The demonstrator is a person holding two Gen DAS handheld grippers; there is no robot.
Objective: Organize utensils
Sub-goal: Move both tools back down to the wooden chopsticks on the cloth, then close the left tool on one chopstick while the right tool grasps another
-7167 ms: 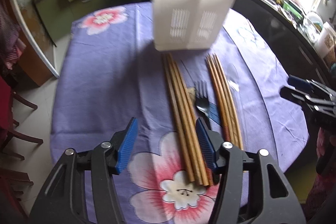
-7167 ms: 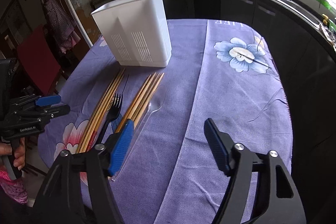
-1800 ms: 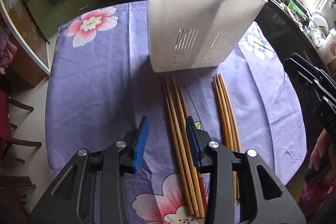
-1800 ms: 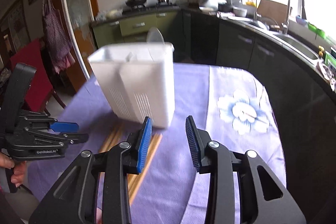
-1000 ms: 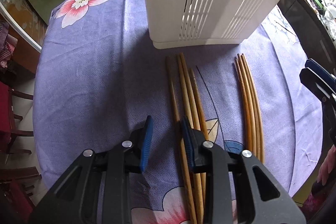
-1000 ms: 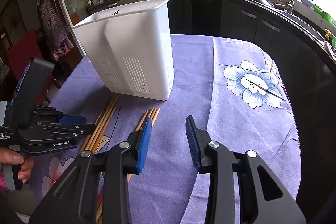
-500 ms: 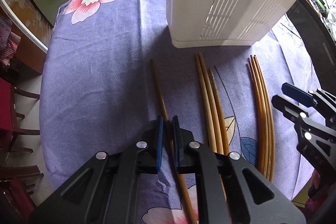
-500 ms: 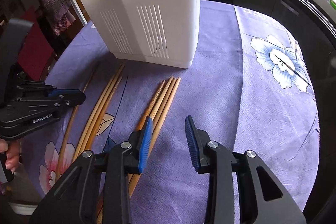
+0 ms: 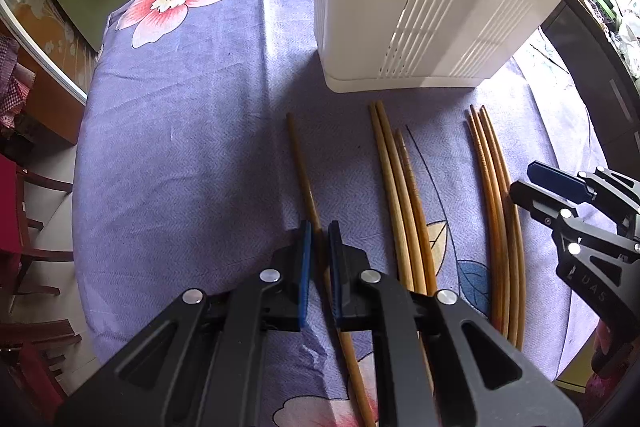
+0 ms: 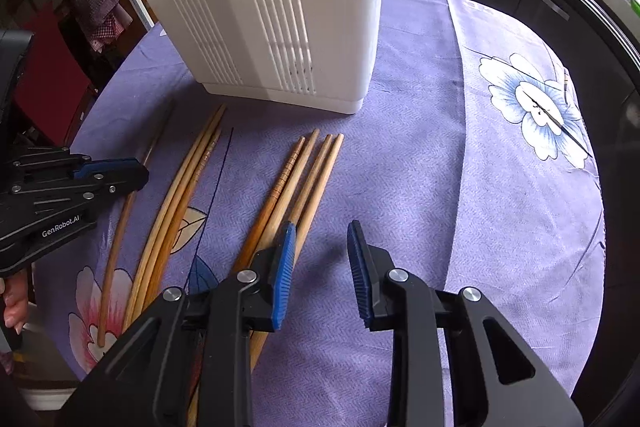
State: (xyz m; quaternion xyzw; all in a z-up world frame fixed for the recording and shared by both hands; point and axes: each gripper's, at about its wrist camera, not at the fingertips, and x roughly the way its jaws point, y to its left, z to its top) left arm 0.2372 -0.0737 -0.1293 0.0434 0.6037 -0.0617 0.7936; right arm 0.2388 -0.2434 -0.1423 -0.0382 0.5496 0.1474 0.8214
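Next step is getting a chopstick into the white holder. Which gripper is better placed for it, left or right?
Left. The left gripper is already shut on a single chopstick pulled apart from the rest. The right gripper is open and empty beside the other chopsticks, in front of the holder.

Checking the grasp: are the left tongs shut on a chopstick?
Shut: the left tongs have their blue pads pinching the lone chopstick, apart from the other bundles.

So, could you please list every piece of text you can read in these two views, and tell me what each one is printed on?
"GenRobot.AI": white lettering on the black body of the left gripper, seen in the right wrist view.
"UAS": partial white lettering on the black body of the right gripper, seen in the left wrist view; the rest is cut off.
Faint pale lettering on the purple tablecloth near its far edge: too blurred to read.
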